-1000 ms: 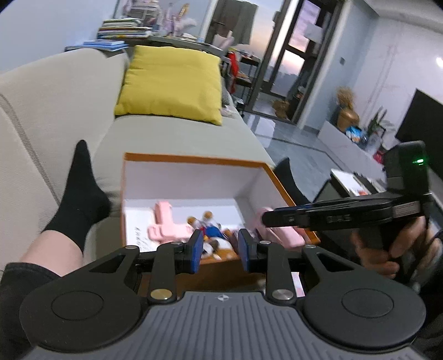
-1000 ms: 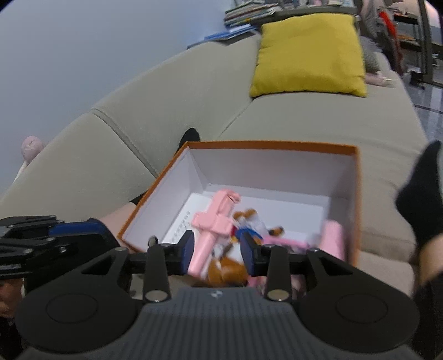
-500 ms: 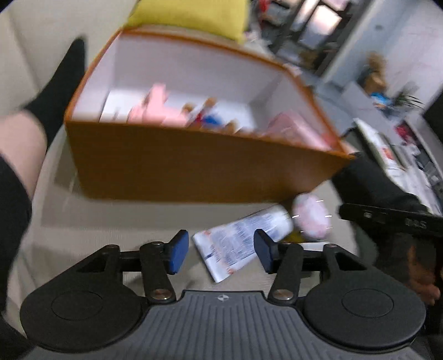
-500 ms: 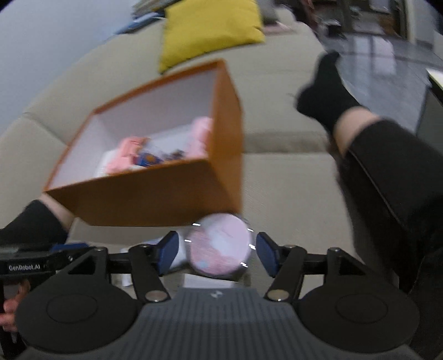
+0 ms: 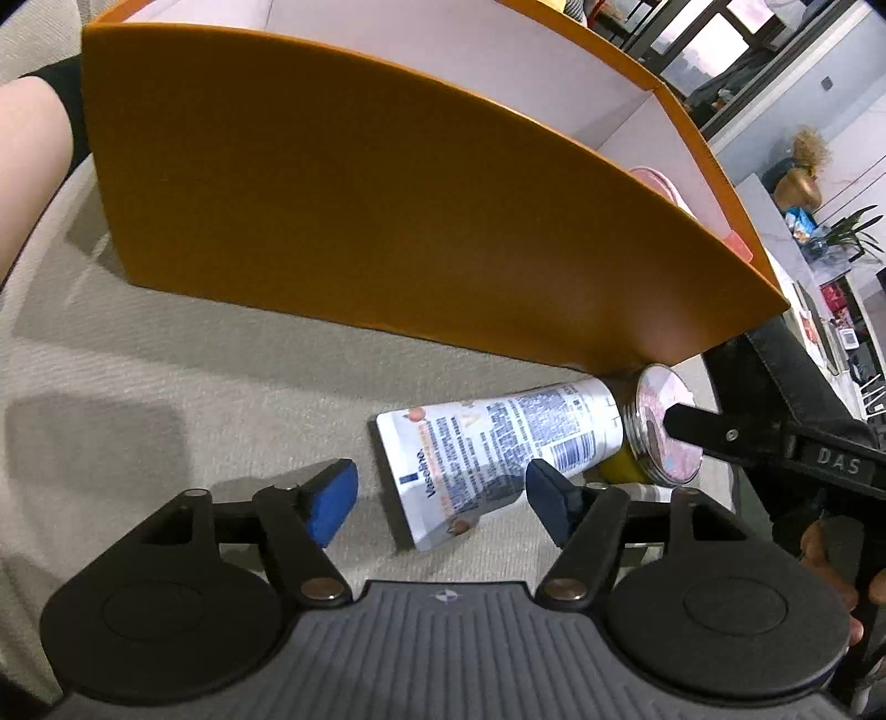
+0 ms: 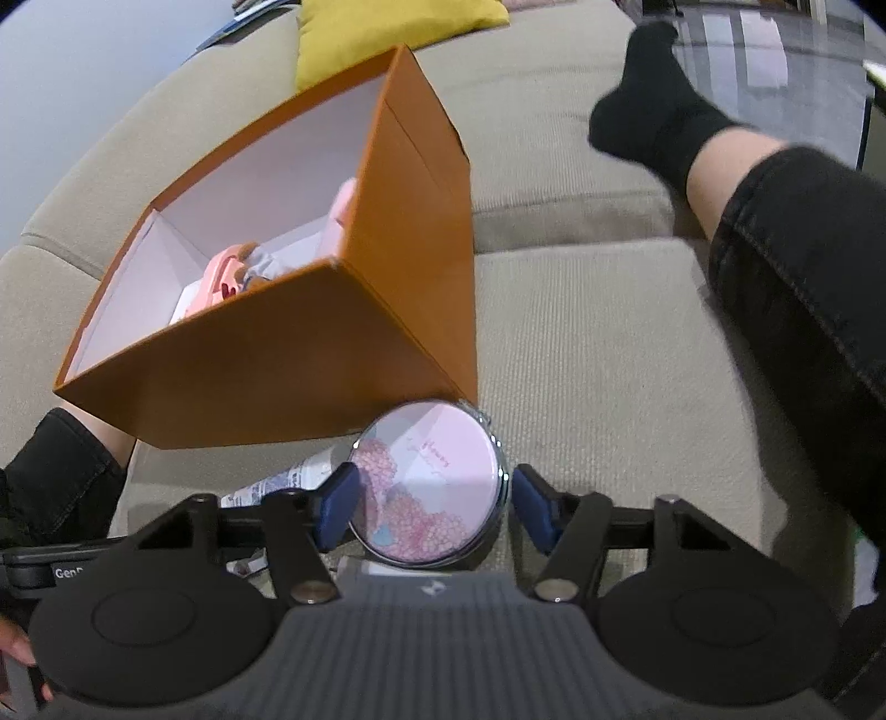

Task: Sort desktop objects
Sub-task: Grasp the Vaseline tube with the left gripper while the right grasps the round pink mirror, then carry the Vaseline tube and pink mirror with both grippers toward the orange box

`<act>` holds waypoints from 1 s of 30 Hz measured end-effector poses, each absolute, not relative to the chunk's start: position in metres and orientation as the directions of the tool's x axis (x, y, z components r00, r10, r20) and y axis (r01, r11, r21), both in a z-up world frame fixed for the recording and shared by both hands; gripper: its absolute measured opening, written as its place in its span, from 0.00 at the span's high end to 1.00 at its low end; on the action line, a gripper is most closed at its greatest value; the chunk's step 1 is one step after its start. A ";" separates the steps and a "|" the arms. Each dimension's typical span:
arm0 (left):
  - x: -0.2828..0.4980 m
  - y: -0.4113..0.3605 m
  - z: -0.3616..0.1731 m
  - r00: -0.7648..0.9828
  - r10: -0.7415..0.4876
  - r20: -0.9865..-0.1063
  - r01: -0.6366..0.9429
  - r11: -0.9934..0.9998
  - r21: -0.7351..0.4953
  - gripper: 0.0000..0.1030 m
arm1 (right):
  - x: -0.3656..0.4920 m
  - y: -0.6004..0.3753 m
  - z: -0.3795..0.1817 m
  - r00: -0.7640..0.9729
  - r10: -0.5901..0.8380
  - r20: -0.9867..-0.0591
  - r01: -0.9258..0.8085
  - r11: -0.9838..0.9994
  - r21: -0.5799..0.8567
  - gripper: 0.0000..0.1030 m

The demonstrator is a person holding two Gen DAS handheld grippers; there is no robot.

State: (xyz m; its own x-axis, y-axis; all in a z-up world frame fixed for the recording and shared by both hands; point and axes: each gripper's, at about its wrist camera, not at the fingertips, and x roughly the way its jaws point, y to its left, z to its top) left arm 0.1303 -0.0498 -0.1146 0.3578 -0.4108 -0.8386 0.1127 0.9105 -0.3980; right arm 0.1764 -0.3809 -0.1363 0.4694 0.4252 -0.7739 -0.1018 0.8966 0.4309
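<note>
An orange box (image 5: 360, 210) with a white inside stands on the beige sofa; it also shows in the right wrist view (image 6: 288, 354), holding pink items (image 6: 221, 277). A white Vaseline tube (image 5: 493, 437) lies before the box. My left gripper (image 5: 443, 498) is open, its fingers on either side of the tube's flat end. A round pink compact mirror (image 6: 429, 482) stands by the box corner, also seen in the left wrist view (image 5: 664, 426). My right gripper (image 6: 429, 507) is open around the mirror, pads beside its rim.
A yellow object (image 5: 620, 471) lies partly hidden under the tube and mirror. The person's legs in black socks (image 6: 659, 127) rest on the sofa seat (image 6: 609, 360) on both sides. A yellow cushion (image 6: 387, 27) lies behind the box.
Both grippers came down from above the box to the sofa in front of it. The left opened wider around the tube; the right closed in around the mirror.
</note>
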 end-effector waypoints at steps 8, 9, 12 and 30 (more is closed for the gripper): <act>0.126 -0.053 -0.112 0.387 -0.382 -0.839 0.127 0.924 -0.361 0.53 | 0.178 -0.381 -0.146 0.452 0.465 -0.761 -0.094 0.874 0.478 0.49; 0.125 -0.052 -0.111 0.397 -0.373 -0.839 0.123 0.927 -0.354 0.57 | 0.178 -0.380 -0.145 0.456 0.460 -0.762 -0.097 0.877 0.471 0.51; 0.121 -0.047 -0.107 0.417 -0.362 -0.834 0.114 0.931 -0.348 0.70 | 0.176 -0.382 -0.140 0.471 0.447 -0.761 -0.101 0.884 0.456 0.57; 0.100 -0.081 -0.057 0.493 -0.525 -0.693 0.335 0.850 -0.406 0.84 | 0.159 -0.389 -0.103 0.527 0.475 -0.705 -0.144 0.867 0.476 0.86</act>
State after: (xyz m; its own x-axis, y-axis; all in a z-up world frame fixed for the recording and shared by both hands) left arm 0.1005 -0.0812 -0.0567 0.4934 -0.5253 -0.6932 0.3349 0.8503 -0.4060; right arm 0.1588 -0.3893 -0.1029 0.5267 0.4749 -0.7050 -0.1443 0.8673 0.4764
